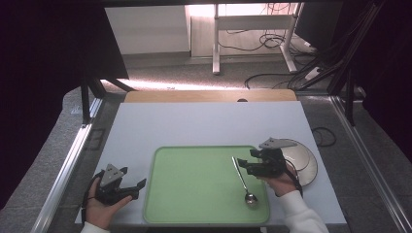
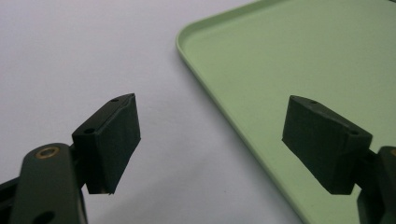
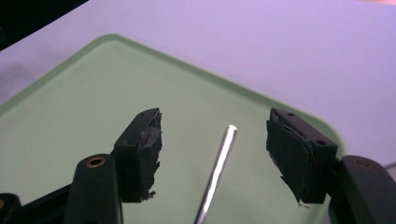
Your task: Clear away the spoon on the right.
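High view: a spoon (image 1: 242,180) lies on the right part of a green tray (image 1: 194,184) on the white tabletop (image 1: 194,126), and the right gripper (image 1: 247,166) hangs just right of its handle. A white plate (image 1: 303,162) sits on the tabletop off the tray's right edge, partly behind that gripper. The left gripper (image 1: 138,187) rests at the tray's left edge, away from the spoon.

In the right gripper view, the right gripper (image 3: 212,154) has its jaws spread wide, with the spoon's handle (image 3: 217,172) running up between them and touching neither. In the left gripper view, the left gripper (image 2: 210,144) is also spread and holds nothing; one jaw is over the tabletop (image 2: 70,56), the other over the tray (image 2: 289,51).

The step in hand looks like the approach to grasp the spoon. The next move likely calls for lowering the right gripper until the pads bracket the thin handle, then closing squarely across it; the handle is narrow and lies flat on the tray, so a high or skewed closure could miss it or slip.

The spoon's long axis runs near to far with a slight lean: bowl towards the person, at the tray's near right corner, handle tip pointing away and a little left.
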Demonstrator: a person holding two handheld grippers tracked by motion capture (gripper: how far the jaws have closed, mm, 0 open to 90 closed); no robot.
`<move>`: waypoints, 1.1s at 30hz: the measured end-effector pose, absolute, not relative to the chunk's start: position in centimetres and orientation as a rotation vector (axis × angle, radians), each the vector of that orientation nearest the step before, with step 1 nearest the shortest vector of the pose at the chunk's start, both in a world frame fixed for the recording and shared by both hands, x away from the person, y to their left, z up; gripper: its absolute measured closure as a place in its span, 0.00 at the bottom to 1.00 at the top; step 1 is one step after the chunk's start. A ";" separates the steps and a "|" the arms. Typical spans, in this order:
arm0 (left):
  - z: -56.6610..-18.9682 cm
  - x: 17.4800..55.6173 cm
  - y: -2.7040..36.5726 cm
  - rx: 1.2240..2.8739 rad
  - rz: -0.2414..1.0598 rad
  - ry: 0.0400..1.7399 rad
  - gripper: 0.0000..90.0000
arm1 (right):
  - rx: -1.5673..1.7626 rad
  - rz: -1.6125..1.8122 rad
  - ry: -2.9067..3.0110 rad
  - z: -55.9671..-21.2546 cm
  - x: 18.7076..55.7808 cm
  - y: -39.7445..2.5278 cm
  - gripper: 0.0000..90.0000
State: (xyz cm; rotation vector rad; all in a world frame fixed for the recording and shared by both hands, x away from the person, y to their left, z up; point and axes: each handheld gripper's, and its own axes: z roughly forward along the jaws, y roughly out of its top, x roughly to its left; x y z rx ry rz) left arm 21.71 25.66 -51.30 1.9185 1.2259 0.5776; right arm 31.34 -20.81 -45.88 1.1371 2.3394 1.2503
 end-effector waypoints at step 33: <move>-51.3 22.2 25.3 1.928 0.576 1.219 0.21 | 1.086 1.187 2.290 -46.7 28.0 -26.1 0.35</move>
